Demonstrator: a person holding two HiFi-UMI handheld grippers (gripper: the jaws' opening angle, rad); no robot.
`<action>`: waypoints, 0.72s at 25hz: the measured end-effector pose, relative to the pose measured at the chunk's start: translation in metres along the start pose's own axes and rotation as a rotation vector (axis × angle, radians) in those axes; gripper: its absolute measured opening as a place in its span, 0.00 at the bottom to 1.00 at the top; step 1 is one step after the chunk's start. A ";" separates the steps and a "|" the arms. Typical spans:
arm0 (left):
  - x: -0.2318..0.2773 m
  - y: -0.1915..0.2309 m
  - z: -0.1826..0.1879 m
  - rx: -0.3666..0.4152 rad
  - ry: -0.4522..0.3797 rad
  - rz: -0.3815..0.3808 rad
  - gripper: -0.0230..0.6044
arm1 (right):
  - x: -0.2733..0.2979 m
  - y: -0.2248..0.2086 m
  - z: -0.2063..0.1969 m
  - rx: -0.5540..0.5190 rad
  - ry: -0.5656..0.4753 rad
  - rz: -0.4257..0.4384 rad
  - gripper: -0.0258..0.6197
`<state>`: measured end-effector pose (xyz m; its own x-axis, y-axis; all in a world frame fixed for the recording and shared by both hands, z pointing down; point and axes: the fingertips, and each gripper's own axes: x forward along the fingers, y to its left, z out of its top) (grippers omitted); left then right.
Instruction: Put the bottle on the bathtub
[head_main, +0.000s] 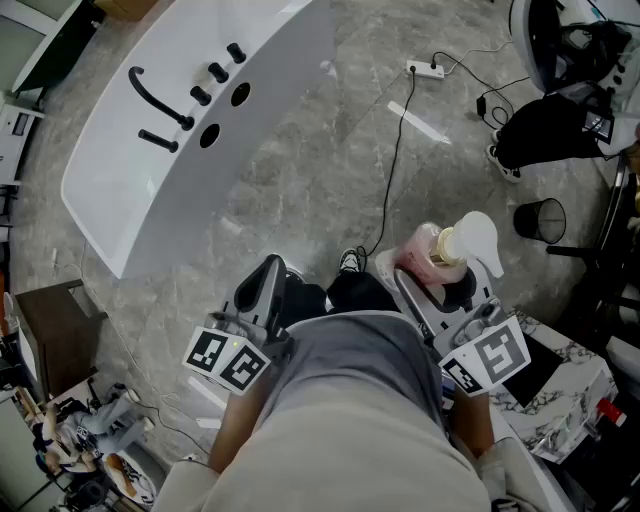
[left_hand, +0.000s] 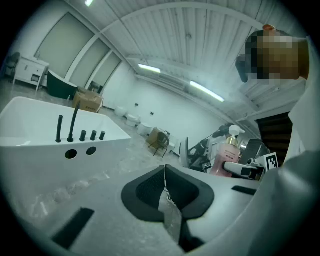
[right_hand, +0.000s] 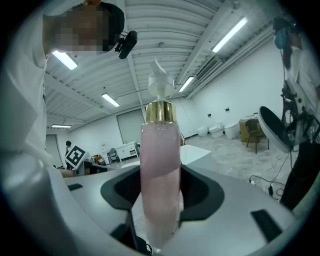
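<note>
One bathtub (head_main: 150, 200), one pink pump bottle (head_main: 432, 252), two claws (left_hand: 165, 175) (right_hand: 160, 192), three black knobs (head_main: 217, 72), two holes (head_main: 240, 95), one bin (head_main: 540, 220)

The pump bottle (right_hand: 159, 170) is translucent pink, paler in its upper part, with a gold collar and a white pump head; the right tongs (right_hand: 160, 192) around it are pale grey with black pads; the left tongs (left_hand: 165, 170) show the same grey and black; their marker cubes (head_main: 228, 358) bear black square patterns on white; the bathtub (head_main: 120, 200), far left, is glossy white with a black faucet (head_main: 155, 100); the floor (head_main: 330, 150) is grey, marbled with paler veins; the wastebasket (head_main: 540, 220), right, is black.
</note>
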<state>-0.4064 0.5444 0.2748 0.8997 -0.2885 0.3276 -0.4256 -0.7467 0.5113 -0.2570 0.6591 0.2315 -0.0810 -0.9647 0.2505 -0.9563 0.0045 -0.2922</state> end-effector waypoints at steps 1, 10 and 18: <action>0.001 -0.002 -0.001 0.000 0.003 -0.003 0.06 | -0.001 -0.001 0.000 -0.002 0.002 -0.001 0.37; 0.010 -0.008 0.000 0.007 0.016 -0.016 0.06 | -0.004 -0.009 0.002 0.001 -0.006 -0.012 0.37; 0.009 -0.012 0.010 0.087 -0.001 0.010 0.06 | 0.005 -0.012 0.003 0.025 0.006 -0.012 0.37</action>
<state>-0.3926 0.5449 0.2638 0.8955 -0.2966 0.3318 -0.4245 -0.7929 0.4371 -0.2455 0.6539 0.2337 -0.0717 -0.9631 0.2596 -0.9500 -0.0133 -0.3119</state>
